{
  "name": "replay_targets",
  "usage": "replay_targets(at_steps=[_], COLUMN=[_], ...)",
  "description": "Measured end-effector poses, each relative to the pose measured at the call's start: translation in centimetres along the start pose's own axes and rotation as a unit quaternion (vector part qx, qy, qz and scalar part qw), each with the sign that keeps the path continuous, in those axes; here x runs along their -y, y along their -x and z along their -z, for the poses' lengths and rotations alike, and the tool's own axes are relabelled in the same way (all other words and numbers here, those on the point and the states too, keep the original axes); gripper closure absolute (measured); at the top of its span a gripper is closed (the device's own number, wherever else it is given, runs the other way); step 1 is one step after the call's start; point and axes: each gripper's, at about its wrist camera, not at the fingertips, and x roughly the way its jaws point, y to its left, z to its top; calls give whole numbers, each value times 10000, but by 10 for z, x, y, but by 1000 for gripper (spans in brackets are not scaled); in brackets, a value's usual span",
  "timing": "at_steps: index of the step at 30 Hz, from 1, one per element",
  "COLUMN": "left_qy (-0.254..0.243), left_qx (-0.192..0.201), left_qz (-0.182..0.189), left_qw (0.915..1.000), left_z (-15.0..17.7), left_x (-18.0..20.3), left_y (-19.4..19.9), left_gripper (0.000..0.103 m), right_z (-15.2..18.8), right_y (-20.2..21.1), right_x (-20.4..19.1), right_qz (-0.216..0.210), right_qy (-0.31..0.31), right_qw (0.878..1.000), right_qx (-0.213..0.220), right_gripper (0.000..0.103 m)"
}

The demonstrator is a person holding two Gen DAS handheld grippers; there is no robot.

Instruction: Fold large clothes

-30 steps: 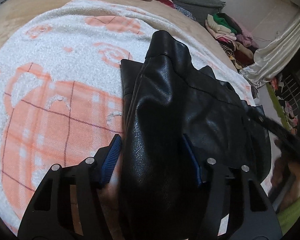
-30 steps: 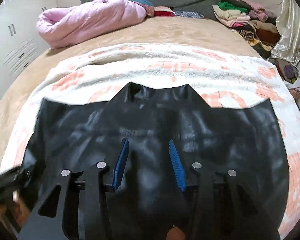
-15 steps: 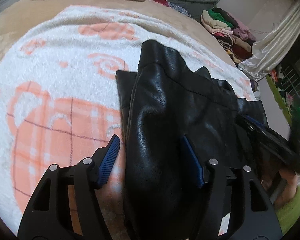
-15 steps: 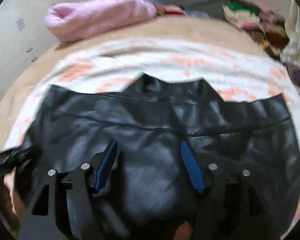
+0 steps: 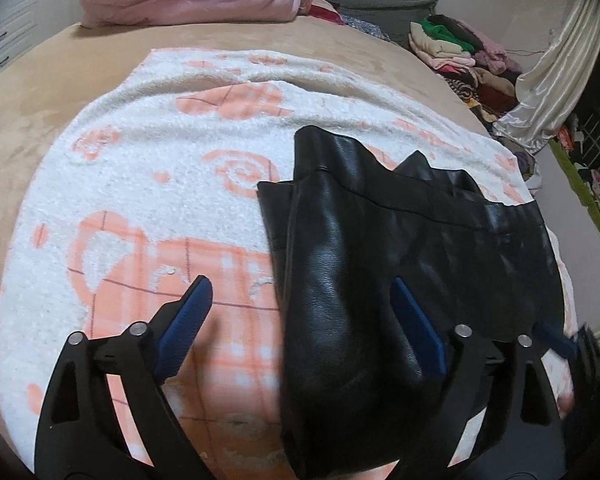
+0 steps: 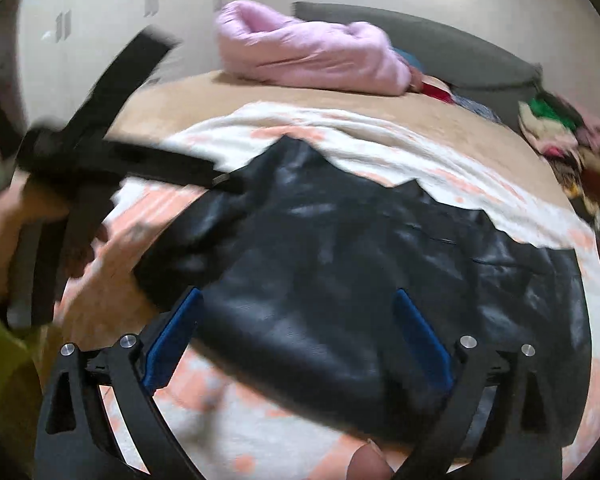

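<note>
Both sets of jaws stand released and spread wide, and both have just been opening. The left gripper (image 5: 300, 312), low in the left wrist view, has its left blue pad (image 5: 184, 320) over the bare blanket (image 5: 148, 184) and its right pad over a folded-in sleeve. That sleeve runs between the pads, but neither presses on it. A second ago these pads stood closer in on the sleeve; now they have let it lie.

The black leather jacket (image 5: 340, 280) fills the centre and right of that view, spread on the white and orange blanket across the tan bed (image 5: 28, 128). At the lower right edge, blurred, is the tip of the right gripper (image 6: 296, 332).

In the right wrist view, the left gripper and the hand that holds it show blurred at the upper left. The right gripper's jaws hang low in the frame over the jacket's near hem, gripping nothing.

The sleeve fold looks finished. I would judge the next fold of the body has yet to begin.

A pink quilt (image 6: 308, 56) lies upper centre, a clothes pile (image 6: 560, 132) upper right.
</note>
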Motion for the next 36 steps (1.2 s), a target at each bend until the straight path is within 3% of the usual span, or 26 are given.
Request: replay_targets(at_steps=[6,14,23,25,27,29,32,36], left_qy=[43,205,360,387,416,460,426,470], left_qx=[-4,-43,-277,-331,-369,-451,-582,-756], left_qz=[-64,-22,132,154,198,293,340,506], left_qw=[10000,9998,9989,9986,9983,9975,9968,9947], left_z=[-2,-8,-11,-11,-11,-12,-12,-14], left_x=[-6,-18,-25,-25,-25,-24,-19,-13], left_y=[1,-3,-18,-22,-25,-29,-34,-41], left_gripper=[15,11,11,11,11,10,10,10], right_z=[6,10,16,18,20,23,23,17], right_y=[-18,-54,-65,-59,-52,-44,-35,-21], right_x=[-45,-73,-91,-93,-95,-102,-100,-97], right_qz=[122,834,1452,1474,1318,1319,1314,1213], right_qy=[683,1491,2172,2273,2329,2410,2432,2261], right_qw=[9975,9845,9653,9625,9632,9608,9597,9646], right_qx=[-110,-403,-40,137,236,357,497,613], right_gripper=[7,6,8,21,51,64,73,76])
